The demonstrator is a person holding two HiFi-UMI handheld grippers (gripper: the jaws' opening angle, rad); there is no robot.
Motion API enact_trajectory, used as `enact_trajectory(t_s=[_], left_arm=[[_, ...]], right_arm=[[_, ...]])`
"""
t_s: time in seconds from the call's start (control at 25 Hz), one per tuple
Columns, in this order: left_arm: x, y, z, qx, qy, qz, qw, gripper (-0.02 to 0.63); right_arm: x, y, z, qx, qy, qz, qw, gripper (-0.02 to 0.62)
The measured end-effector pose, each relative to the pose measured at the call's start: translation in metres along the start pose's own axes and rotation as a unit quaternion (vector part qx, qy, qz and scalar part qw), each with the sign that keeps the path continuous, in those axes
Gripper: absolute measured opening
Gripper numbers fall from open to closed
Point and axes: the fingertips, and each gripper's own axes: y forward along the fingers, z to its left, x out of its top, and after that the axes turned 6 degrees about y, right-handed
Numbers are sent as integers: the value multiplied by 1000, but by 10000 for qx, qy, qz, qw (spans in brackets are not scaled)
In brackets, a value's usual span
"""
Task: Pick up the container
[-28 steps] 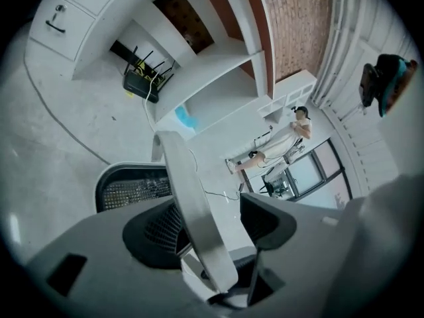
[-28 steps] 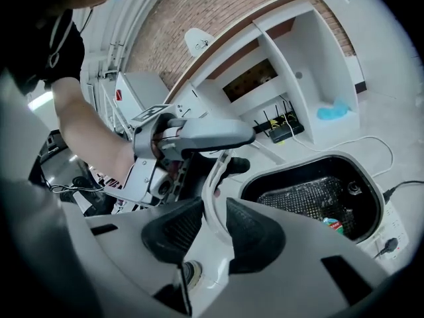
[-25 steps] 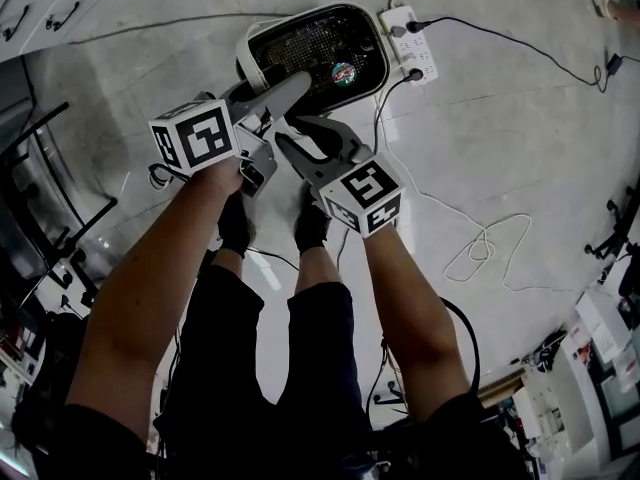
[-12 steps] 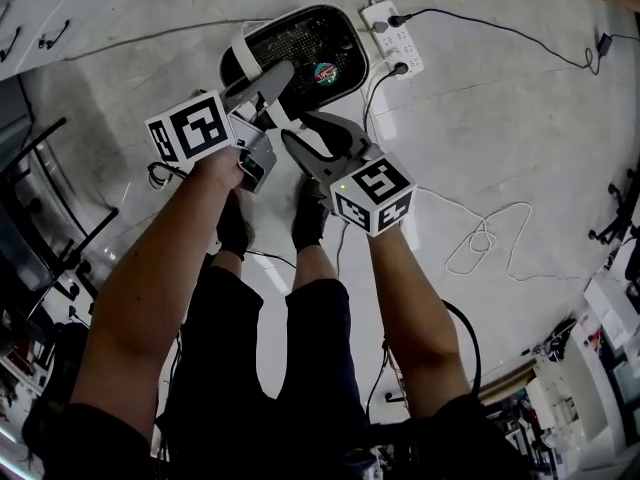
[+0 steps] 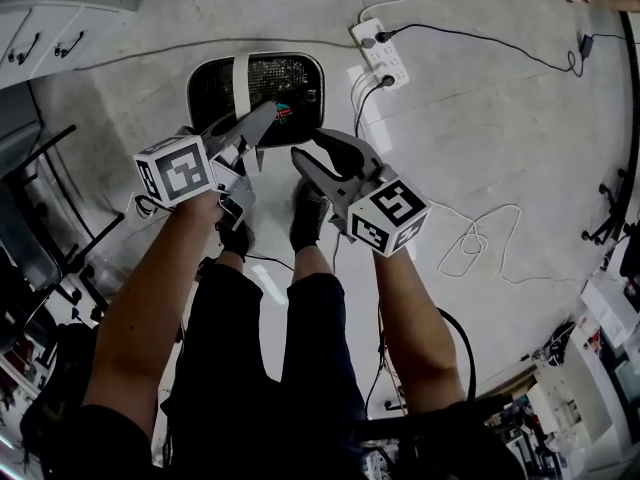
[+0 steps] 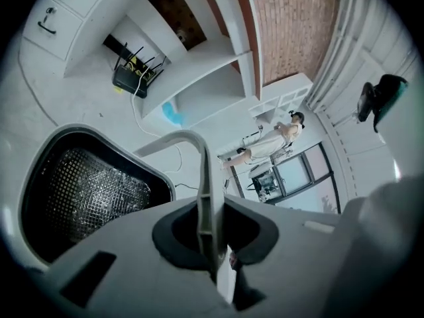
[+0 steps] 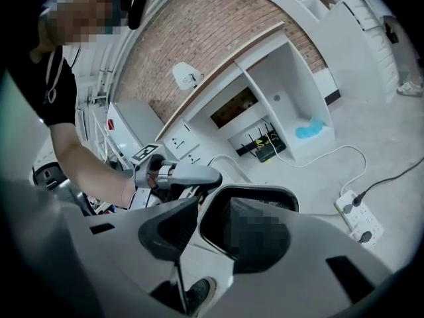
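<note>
The container is a black basket with a mesh inside, standing on the floor in front of my feet. Its white strap handle rises from it. My left gripper has just been closing, and its jaws are now shut on that handle. Whether the container is off the floor I cannot tell. My right gripper hovers to the right of the left one with nothing between its fingers; its jaws have just been opening. The right gripper view shows the container's rim beyond them, and the left gripper.
A white power strip with plugged cables lies just right of the container. A white cable loop trails across the floor at right. White cabinets stand at upper left, with shelving holding a router. My shoes are below the grippers.
The left jaws went from wide open to shut on the container's handle. Both grippers rose. The right jaws spread a little wider. The container sits further left in the head view.
</note>
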Motion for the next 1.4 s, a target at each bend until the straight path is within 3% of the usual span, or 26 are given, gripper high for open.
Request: enact_trajectory(t_s=[0.32, 0.48, 0.64, 0.96, 1.4], left_arm=[[24, -82, -83, -425, -185, 36, 9989, 35], [38, -127, -139, -636, -166, -50, 9978, 35], [50, -137, -168, -868, -181, -136, 9960, 35], [83, -211, -252, -1032, -32, -380, 9939, 34], [123, -281, -353, -1265, -16, -631, 9900, 34]], right_arm=[[97, -37, 70, -12, 94, -814, 9966, 89], [135, -57, 112, -108, -220, -872, 9959, 60], [159, -67, 113, -227, -278, -935, 9950, 34], [211, -106, 190, -428, -365, -1239, 9907, 26], [303, -164, 281, -438, -959, -1528, 9826, 20]])
